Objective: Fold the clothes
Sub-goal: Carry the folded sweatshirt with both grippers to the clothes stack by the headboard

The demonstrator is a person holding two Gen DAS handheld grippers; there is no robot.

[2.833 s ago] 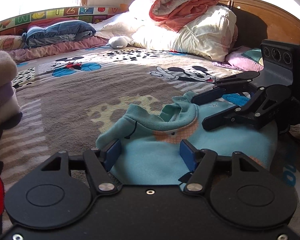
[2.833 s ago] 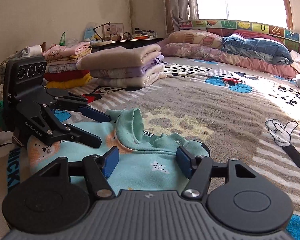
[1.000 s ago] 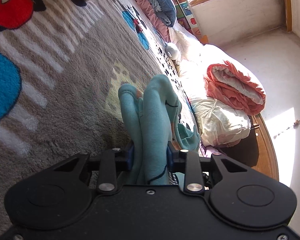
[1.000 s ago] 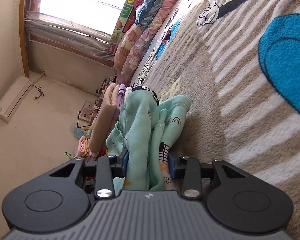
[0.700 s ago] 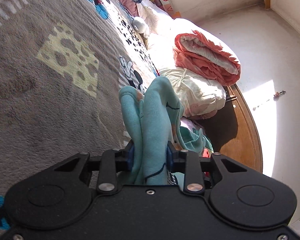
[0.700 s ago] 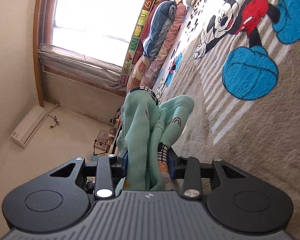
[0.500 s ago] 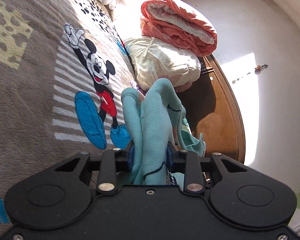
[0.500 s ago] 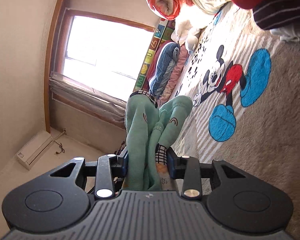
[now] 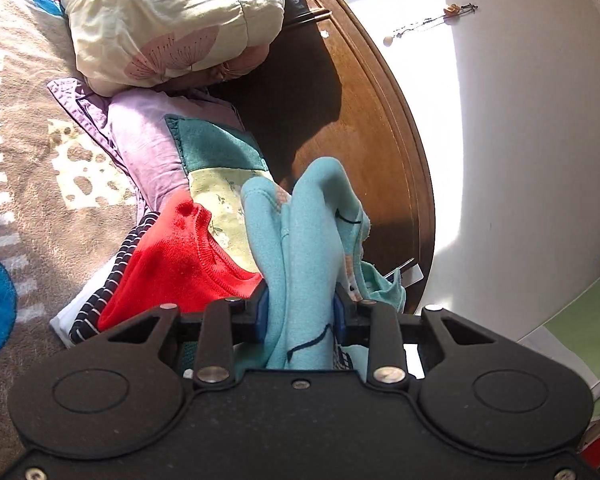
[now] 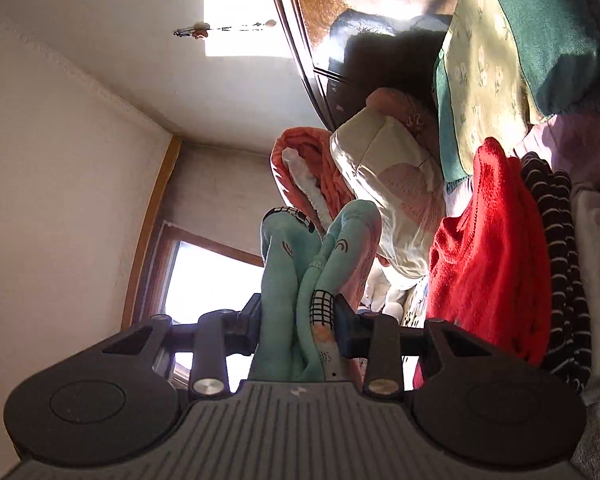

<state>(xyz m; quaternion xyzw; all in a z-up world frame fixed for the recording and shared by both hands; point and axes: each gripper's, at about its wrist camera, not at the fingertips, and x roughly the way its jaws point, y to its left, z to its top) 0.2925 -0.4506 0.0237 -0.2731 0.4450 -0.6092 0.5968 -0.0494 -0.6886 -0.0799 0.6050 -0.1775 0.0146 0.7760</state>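
A folded teal sweatshirt (image 9: 300, 240) with small prints is pinched in thick bunches by both grippers and held off the bed. My left gripper (image 9: 300, 314) is shut on it; folds rise between the blue pads and hide the fingertips. In the right wrist view the same teal sweatshirt (image 10: 296, 280) stands up between the pads of my right gripper (image 10: 298, 320), shut on it. A stack of folded clothes, red knit (image 9: 172, 264) on top of a striped garment (image 9: 96, 304), lies just left of the left gripper. The red knit (image 10: 488, 256) also fills the right of the right wrist view.
A dark wooden headboard (image 9: 364, 128) curves behind the stack. A cream pillow (image 9: 168, 20) and a purple, green and yellow patchwork pillow (image 9: 180, 148) lie against it. The grey cartoon blanket (image 9: 32, 184) covers the bed. White wall (image 9: 520, 140) is beyond.
Both grippers lifted the teal sweatshirt off the blanket and swung it across the bed toward the headboard. The red and striped stack came into view beside them. The grip stayed the same.
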